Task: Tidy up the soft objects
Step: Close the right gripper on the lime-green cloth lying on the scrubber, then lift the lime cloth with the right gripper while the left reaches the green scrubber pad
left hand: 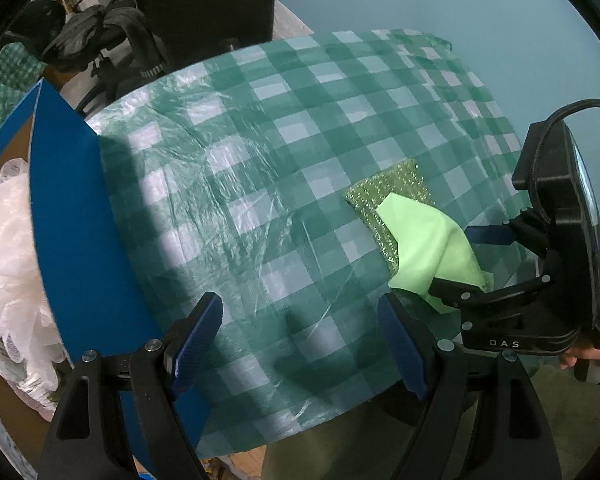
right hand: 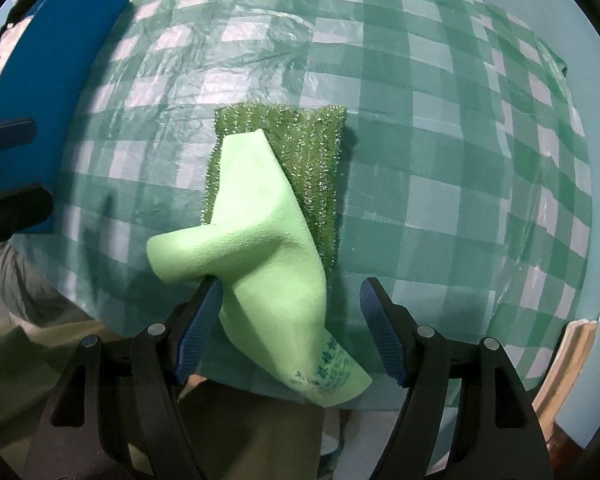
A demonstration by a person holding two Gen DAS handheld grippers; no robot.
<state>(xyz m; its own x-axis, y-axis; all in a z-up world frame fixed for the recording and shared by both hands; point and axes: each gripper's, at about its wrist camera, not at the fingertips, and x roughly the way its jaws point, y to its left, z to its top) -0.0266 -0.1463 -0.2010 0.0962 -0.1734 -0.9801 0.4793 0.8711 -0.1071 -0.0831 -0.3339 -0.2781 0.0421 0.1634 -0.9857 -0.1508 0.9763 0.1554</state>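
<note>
Cloth (right hand: 260, 236) between open right claw (right hand: 292, 328) fingers, atop scourer (right hand: 312, 152).

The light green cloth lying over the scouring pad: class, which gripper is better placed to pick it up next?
Probably the right gripper. Its open jaws already straddle the light green cloth, which drapes over the scouring pad. The left gripper is open over bare checked tablecloth, off to the cloth's side.
</note>
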